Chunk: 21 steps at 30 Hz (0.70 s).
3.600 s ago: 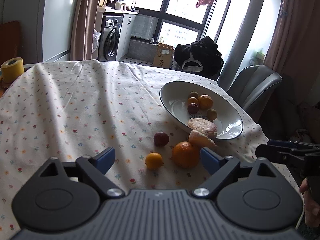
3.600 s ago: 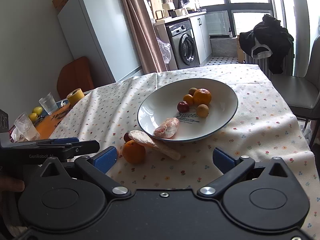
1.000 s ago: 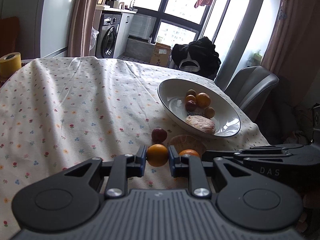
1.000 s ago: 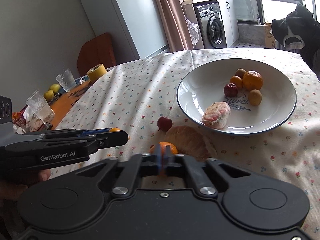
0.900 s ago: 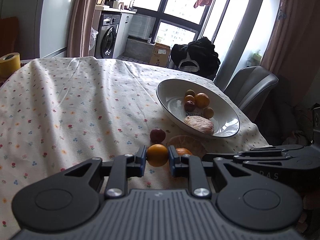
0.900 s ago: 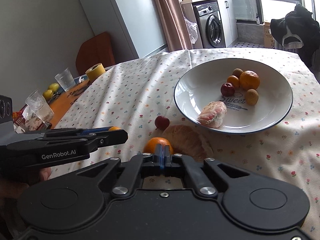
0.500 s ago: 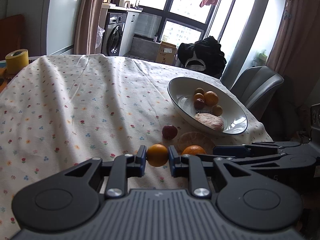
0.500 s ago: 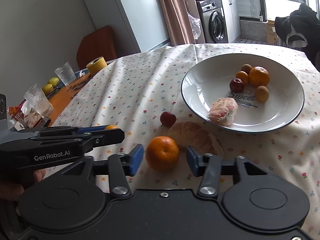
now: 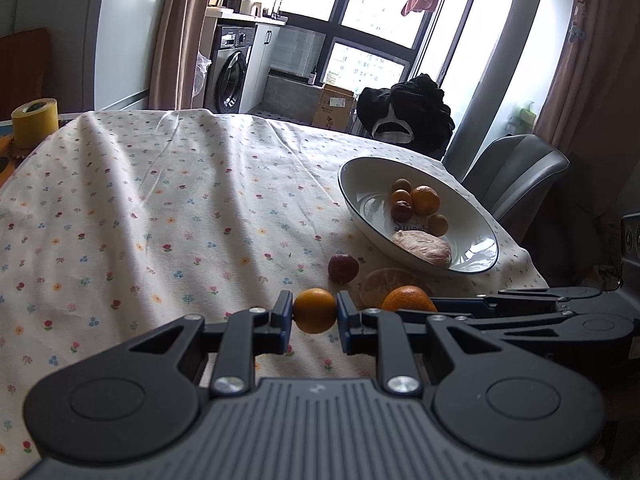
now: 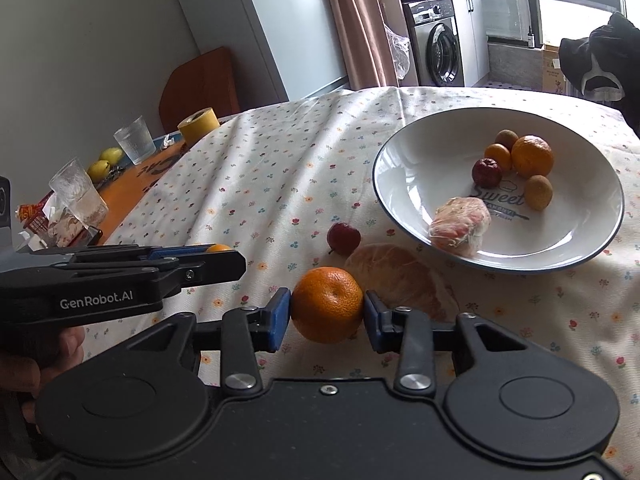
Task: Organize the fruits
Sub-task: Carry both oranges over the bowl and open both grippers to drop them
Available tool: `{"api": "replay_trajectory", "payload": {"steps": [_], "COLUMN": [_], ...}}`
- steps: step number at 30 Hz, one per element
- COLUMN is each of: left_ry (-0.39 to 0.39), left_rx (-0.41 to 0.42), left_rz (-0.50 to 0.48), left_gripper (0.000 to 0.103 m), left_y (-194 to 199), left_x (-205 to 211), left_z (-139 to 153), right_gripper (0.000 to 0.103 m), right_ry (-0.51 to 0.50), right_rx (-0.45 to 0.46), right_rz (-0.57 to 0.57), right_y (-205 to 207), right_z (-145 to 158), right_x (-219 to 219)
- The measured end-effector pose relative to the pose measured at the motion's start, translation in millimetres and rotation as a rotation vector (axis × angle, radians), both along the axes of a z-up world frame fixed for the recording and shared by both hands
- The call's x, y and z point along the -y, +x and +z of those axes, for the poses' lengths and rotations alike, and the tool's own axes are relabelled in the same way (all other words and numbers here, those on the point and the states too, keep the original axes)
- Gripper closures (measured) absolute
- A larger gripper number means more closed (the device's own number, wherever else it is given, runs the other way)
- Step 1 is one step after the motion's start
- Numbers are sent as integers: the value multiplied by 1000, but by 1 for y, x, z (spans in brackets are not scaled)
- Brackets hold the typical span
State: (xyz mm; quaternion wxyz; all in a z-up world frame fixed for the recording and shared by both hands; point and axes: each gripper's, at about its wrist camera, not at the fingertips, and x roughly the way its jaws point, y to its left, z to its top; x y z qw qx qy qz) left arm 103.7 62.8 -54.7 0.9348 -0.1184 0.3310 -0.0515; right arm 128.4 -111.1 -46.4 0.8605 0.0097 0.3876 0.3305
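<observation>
My left gripper (image 9: 315,315) is shut on a small orange fruit (image 9: 315,310) and holds it above the tablecloth. My right gripper (image 10: 326,311) is shut on a larger mandarin (image 10: 327,304), which also shows in the left wrist view (image 9: 408,298). A white bowl (image 10: 404,152) with several fruits and a peeled pink citrus piece (image 10: 460,222) stands at the right. A small red fruit (image 10: 343,237) and a peeled citrus segment (image 10: 396,272) lie on the cloth before the bowl.
The table has a floral cloth (image 9: 160,208). A yellow tape roll (image 10: 199,123), drinking glasses (image 10: 134,139) and yellow fruits (image 10: 105,162) stand at the far left. A grey chair (image 9: 516,172) stands behind the bowl.
The right gripper, shut and empty a second ago, opened and has closed on the mandarin. The left gripper keeps the small orange fruit and has shifted slightly left.
</observation>
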Motion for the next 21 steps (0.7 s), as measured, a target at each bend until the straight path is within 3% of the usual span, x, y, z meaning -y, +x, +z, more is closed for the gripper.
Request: {"api": "replay_trajectory", "payload": {"steps": [10, 21], "left_ry": [7, 16], "left_rx": [35, 51], "left_rz": [-57, -93], "left_gripper": [81, 81], "left_y": [17, 32], "left_x": [23, 39], "left_z": [11, 18], "right_gripper": [66, 66], "right_ry": [25, 12], "right_rx": [57, 97], "right_rz": [-84, -198], "right_y": [6, 23], "right_z": [25, 32], "right_x": [39, 72]}}
